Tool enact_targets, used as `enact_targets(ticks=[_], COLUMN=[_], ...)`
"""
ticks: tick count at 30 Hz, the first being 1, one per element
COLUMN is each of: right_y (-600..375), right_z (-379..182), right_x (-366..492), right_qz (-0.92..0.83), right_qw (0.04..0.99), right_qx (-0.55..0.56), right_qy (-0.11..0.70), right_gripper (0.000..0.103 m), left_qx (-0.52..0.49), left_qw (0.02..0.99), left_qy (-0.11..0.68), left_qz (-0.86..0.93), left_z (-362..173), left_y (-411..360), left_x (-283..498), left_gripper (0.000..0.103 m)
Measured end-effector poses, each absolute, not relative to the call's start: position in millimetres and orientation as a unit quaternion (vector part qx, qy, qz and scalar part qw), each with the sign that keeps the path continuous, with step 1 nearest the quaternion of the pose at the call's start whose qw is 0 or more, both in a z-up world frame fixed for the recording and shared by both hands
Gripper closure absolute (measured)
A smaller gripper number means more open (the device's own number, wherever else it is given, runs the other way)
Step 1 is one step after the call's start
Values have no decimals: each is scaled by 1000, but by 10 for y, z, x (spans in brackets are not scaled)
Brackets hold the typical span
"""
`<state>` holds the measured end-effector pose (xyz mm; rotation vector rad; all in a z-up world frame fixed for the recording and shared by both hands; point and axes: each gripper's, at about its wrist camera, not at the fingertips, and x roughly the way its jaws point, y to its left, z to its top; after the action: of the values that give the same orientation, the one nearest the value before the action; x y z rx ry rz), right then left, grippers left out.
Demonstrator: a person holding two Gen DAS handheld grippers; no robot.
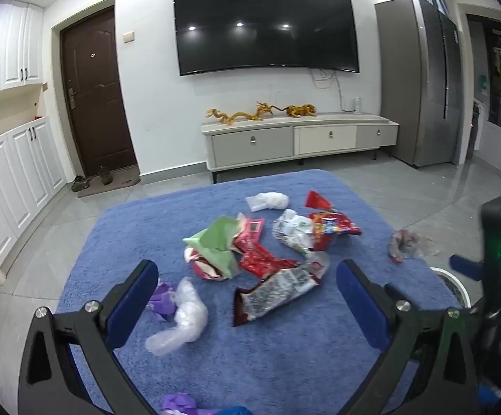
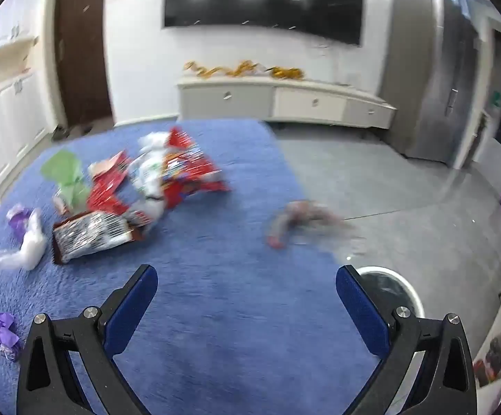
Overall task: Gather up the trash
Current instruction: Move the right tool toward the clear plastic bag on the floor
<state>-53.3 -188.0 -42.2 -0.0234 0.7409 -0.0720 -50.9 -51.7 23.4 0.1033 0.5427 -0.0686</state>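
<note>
Both claws wide, empty, above wrappers (image 1: 267, 242) on rug (image 1: 285, 363).

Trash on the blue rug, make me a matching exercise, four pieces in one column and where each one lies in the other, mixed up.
1. green bag
2. silver wrapper
3. clear plastic bag
4. crumpled wrapper

A. off the rug, on the floor tiles
B. nearest the left gripper's left finger
C. left side of the pile
D. between the open fingers, front of the pile

Pairs: 1-C, 2-D, 3-B, 4-A
</note>
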Motion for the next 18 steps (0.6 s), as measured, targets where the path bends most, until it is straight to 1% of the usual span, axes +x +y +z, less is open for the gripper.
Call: enact_targets(ticks=[6,18], right_y=[-2424,-2874], right_z=[-255,-347], right_x=[-659,-839], right_qz=[-83,-116], right_qw=[935,930], right_qx=[21,35], right_qy=[344,347], right_gripper=[0,0], left_qx=[55,74], left_qw=[959,945], left_qy=[273,304], left_qz=[-58,-100], left_z=[289,213], left_y=[-757,-1176], left_x=[-568,-535], left_gripper=[0,0])
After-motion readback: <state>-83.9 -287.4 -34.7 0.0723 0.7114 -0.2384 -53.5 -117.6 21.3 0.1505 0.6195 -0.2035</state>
